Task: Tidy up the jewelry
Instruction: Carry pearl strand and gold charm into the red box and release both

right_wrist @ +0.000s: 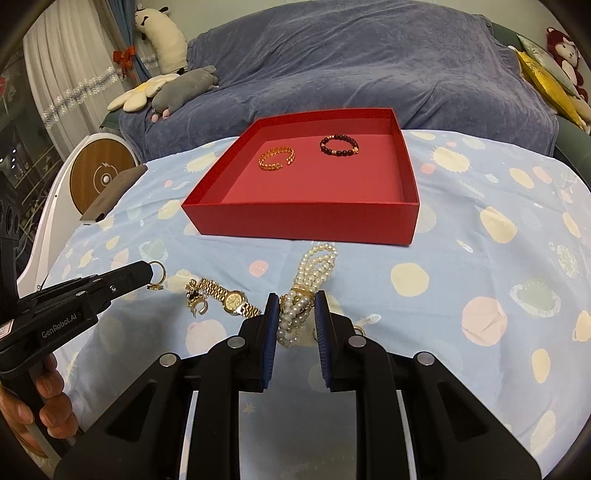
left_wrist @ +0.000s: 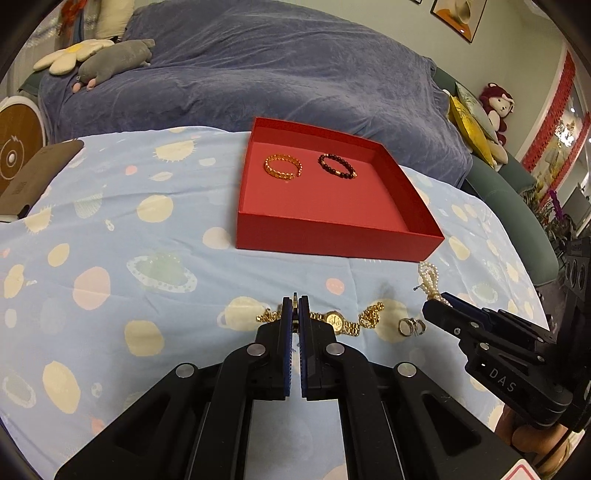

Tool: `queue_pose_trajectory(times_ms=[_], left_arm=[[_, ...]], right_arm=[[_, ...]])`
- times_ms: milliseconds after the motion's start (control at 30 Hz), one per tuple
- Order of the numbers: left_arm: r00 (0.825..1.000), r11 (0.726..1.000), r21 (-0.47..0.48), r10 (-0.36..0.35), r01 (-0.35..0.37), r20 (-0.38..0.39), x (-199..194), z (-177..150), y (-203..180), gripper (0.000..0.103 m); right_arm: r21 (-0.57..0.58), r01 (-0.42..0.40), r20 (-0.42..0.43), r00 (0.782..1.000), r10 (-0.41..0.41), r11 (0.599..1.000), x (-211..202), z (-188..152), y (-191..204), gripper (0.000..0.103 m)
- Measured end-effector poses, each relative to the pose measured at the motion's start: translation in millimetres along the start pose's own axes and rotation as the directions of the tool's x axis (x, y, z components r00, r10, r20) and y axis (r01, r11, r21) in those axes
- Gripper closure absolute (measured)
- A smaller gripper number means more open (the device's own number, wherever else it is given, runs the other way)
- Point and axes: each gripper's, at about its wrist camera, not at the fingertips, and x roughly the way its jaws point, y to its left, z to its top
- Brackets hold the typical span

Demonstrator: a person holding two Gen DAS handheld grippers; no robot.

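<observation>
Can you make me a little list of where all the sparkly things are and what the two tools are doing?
Inside red box: gold bangle, dark bead bracelet
Lying on spotty cloth: gold watch, pearl bracelet, silver rings
Left tool: shut on a small gold ring
Right tool: one finger on each side of the pearl bracelet; cannot tell if it is squeezing

Looked like someone's living room at home: a blanket-covered sofa [right_wrist: 369, 70] across the top of the frame, plush toys [right_wrist: 173, 88] upper left, curtains [right_wrist: 55, 81] far left, framed picture [left_wrist: 460, 16] upper right.
</observation>
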Motion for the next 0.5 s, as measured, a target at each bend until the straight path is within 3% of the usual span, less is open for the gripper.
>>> queue_pose_trajectory(times_ms=[300,500], left_arm=[[0.996,0.999,0.028,0.022,-0.024,0.084,1,78,-8,0.101],[0.994,0.998,0.049,0.045,-0.05,0.104,38,128,-16,0.101]], right_arm=[[-0.027,0.003,0.091,0.996,0.0,1.0,3,78,-8,0.084],[-0.033,0.018,0.063,0.998,-0.015,0.999,49,117,-18,0.084]])
